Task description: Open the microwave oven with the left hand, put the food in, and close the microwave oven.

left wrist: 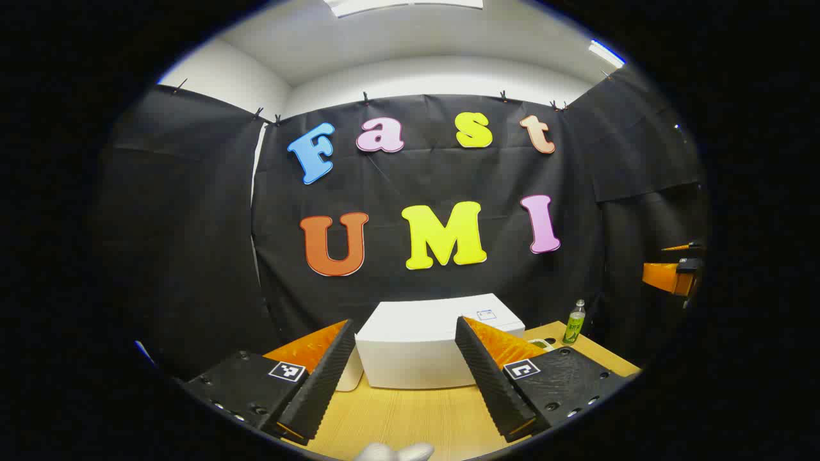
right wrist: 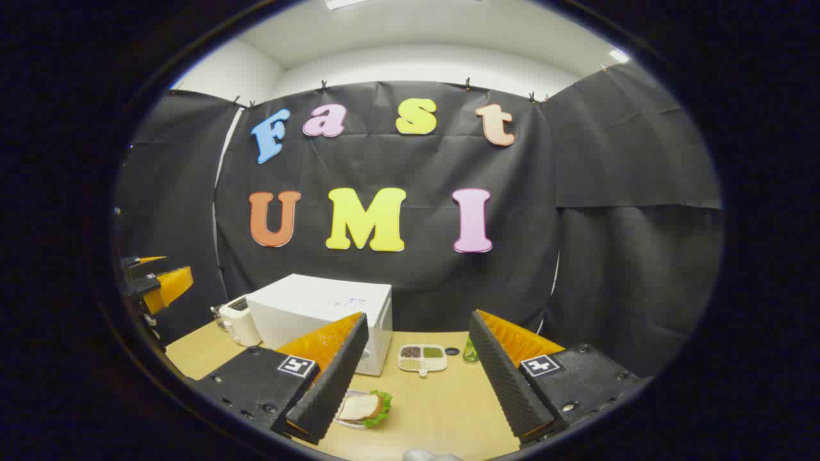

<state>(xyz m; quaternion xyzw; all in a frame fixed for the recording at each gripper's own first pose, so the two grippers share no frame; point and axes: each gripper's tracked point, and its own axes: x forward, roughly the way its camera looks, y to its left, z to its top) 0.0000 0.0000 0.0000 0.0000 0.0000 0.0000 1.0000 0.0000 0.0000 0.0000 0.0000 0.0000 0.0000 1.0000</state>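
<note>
While the boxy white microwave oven (left wrist: 416, 346) sits shut on the light wooden counter (left wrist: 410, 416), the left tool (left wrist: 403, 378), spread and empty, should reach its door edge squarely; the sandwich on lettuce (right wrist: 364, 407) waits beside the spread right tool (right wrist: 416, 390).

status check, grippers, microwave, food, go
Left gripper open, right gripper open, both empty. Microwave shut, sandwich on the table before it. Approach looks unobstructed.
</note>
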